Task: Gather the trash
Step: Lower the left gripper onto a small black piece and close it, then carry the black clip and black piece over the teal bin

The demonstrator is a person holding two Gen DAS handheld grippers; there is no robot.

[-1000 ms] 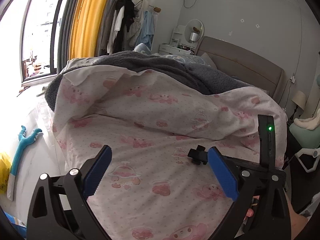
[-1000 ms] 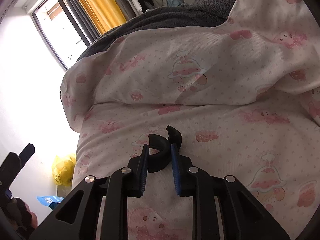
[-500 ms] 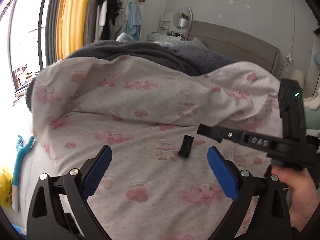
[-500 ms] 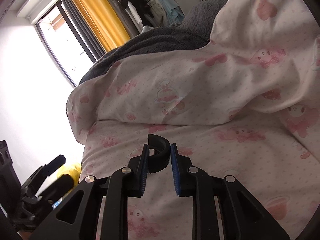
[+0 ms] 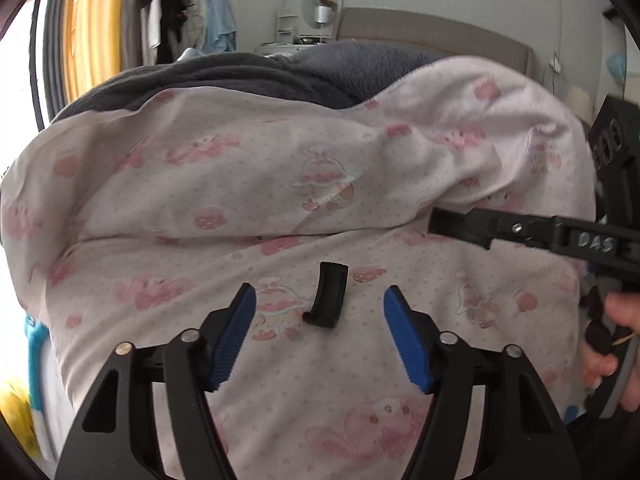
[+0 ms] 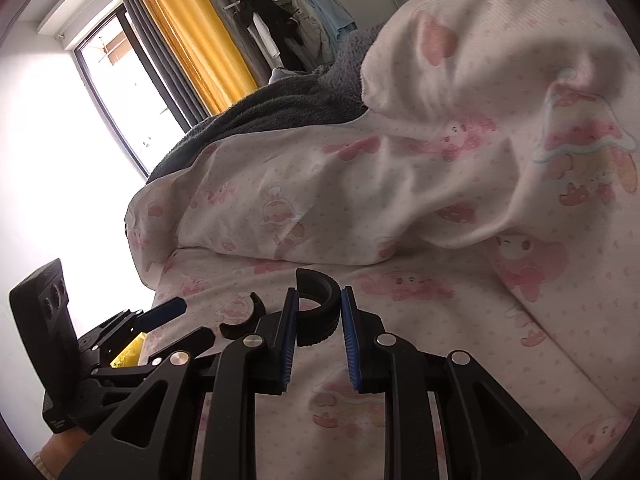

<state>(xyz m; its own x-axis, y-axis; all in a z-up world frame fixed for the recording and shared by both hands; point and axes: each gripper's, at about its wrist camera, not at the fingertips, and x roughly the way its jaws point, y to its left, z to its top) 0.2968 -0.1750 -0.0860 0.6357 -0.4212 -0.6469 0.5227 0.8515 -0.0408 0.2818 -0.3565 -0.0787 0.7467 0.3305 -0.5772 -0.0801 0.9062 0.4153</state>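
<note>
1. The bed is covered by a white sheet (image 5: 304, 360) printed with pink cartoon figures and small dots; it lies fairly flat near the cameras and is lightly creased
2. Further back a quilt (image 5: 280, 168) in the same print is bunched into a high fold, and a dark grey fleece blanket (image 5: 248, 76) lies over its far side
3. A padded grey headboard (image 5: 420, 32) stands at the far end against a pale wall, with a round mirror (image 5: 322, 0) and small white shelves beside it
4. Clothes hang on a rail (image 6: 292, 12) in the corner, next to a yellow curtain (image 6: 192, 28) with a dark grey curtain beside it and a very bright window (image 6: 108, 92)
5. Something yellow (image 5: 14, 404) sits low at the left edge beside the bed, too blurred to name
6. The left gripper (image 5: 318, 340) has its blue pads apart, and its jaws have just been closing; a curved black plastic piece (image 5: 329, 300) lies on the sheet between and just ahead of them, with neither pad touching it
7. The right gripper (image 6: 319, 320) is pinching a black plastic ring piece (image 6: 316, 312) between its blue pads, held just above the sheet
8. In the left view the right gripper reaches in from the right over the sheet, with a hand (image 5: 616, 356) on its grip
</note>
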